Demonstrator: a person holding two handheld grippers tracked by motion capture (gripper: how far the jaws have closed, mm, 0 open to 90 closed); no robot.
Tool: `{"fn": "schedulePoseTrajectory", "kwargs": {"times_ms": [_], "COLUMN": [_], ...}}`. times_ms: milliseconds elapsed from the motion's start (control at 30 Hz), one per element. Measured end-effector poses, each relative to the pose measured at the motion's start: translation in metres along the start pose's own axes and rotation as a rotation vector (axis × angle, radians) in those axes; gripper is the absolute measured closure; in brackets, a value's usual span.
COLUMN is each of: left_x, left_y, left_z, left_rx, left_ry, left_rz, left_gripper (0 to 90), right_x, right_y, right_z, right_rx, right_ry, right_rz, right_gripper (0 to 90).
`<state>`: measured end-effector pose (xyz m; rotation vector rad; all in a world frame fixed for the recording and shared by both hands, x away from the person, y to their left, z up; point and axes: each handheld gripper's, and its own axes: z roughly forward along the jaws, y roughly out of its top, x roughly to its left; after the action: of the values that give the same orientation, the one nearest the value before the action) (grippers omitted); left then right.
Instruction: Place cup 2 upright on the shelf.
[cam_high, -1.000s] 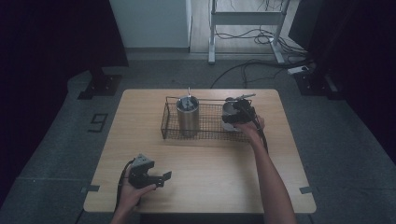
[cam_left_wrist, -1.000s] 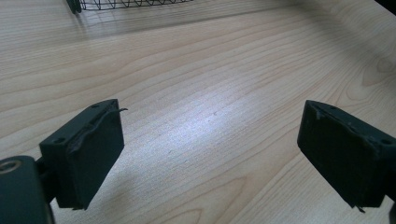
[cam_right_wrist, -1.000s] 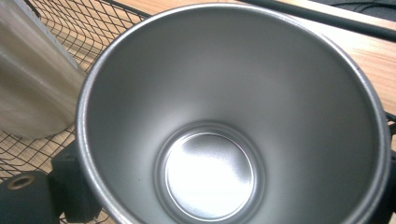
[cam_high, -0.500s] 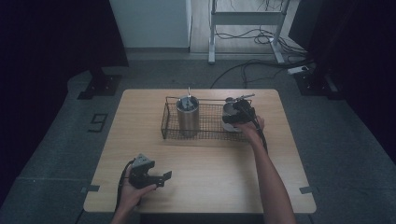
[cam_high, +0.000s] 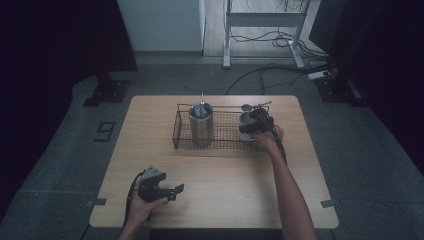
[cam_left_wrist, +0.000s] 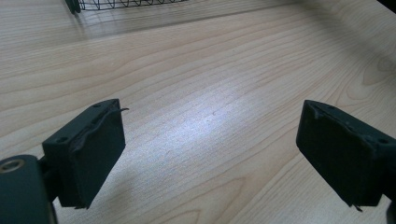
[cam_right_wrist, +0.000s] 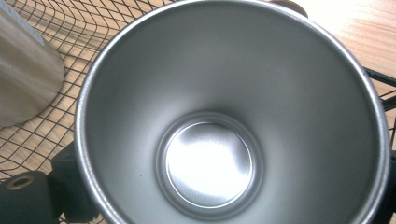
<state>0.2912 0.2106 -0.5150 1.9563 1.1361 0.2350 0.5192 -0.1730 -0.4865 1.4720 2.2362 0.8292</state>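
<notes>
The right gripper (cam_high: 254, 126) is clamped on a steel cup (cam_right_wrist: 233, 112) at the right end of the wire basket (cam_high: 181, 137). Judged step: lifting it out; next calls for a straight raise over the rim. The left gripper (cam_high: 170, 191) rests on the table (cam_high: 225, 190), jaws apart. Count: two steel cups, the other (cam_high: 201, 124) standing left in the basket; one basket.

Grey floor (cam_high: 60, 165) (cables (cam_high: 260, 75) behind), dark surroundings
</notes>
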Motion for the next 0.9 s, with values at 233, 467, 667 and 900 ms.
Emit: {"fn": "schedulePoseTrajectory", "kwargs": {"times_ms": [233,467,667,900], "left_x": [0.000,0.000,-0.001,0.000], "left_y": [0.000,0.000,0.000,0.000], "left_z": [0.000,0.000,0.001,-0.001], "left_rx": [-0.001,-0.001,0.000,-0.012], "left_ry": [0.000,0.010,0.010,0.018], "left_rz": [0.000,-0.006,-0.004,-0.008], "left_gripper": [8.2,8.1,8.1,8.2], "right_x": [0.002,-0.003,-0.002,-0.002], "right_y": [-0.001,0.000,0.001,0.004], "right_z": [-0.001,-0.009,-0.018,-0.028], "right_rx": [0.012,-0.065,-0.109,-0.184], "right_ry": [-0.029,0.002,0.001,0.004], "right_rz": [-0.006,0.040,0.043,0.056], "right_gripper": [6.9,0.0,0.0,0.0]}}
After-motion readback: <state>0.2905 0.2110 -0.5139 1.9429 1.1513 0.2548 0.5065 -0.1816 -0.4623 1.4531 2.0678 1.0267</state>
